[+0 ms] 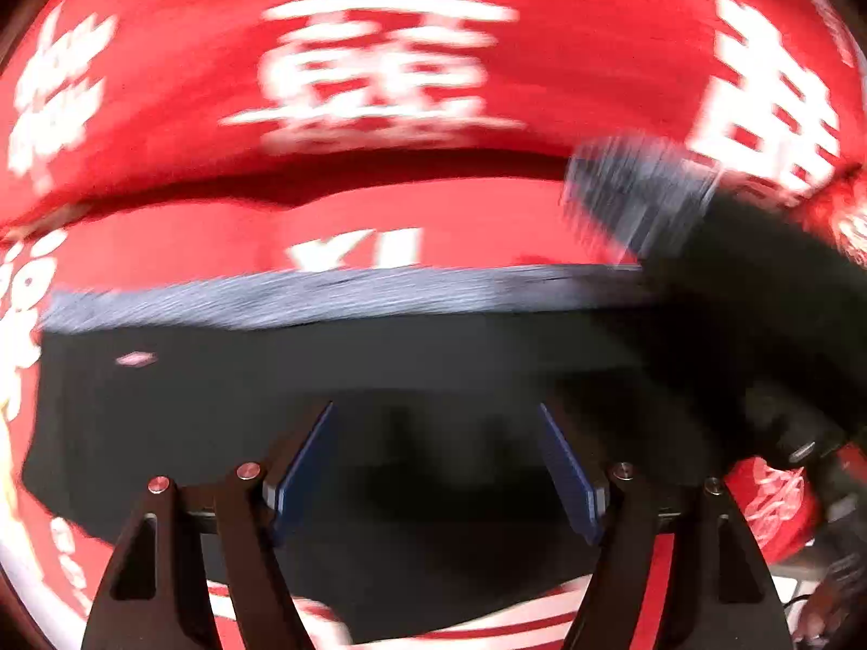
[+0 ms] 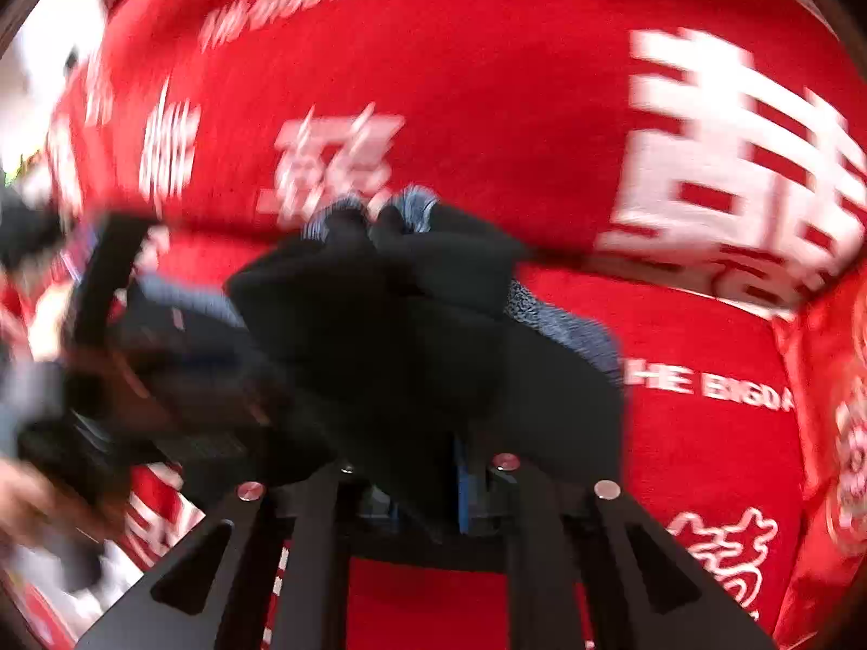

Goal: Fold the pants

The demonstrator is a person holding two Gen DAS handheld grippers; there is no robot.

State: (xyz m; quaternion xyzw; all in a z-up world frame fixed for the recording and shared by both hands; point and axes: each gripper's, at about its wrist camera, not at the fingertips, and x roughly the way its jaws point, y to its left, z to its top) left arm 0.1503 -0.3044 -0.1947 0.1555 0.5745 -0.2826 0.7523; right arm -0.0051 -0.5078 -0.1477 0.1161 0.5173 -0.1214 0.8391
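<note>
Left gripper [image 1: 436, 466]: 2 fingers spread apart over flat black pants [image 1: 347, 374], nothing pinched. Right gripper [image 2: 428, 493]: fingers clamped on bunched pants fabric, lifted toward 12 o'clock. Red printed cloth [image 1: 412, 206] beyond, white characters at 2 o'clock. Heavy blur.

In the blurred right wrist view, the right gripper [image 2: 433, 487] is clamping a bunched fold of the black pants [image 2: 390, 336], whose grey ribbed waistband [image 2: 563, 333] is showing at the right edge. The pants are hanging over a red cloth [image 2: 515, 108] printed with white characters. At left, the left gripper [image 2: 108, 298] is showing as a dark blur touching the fabric.
</note>
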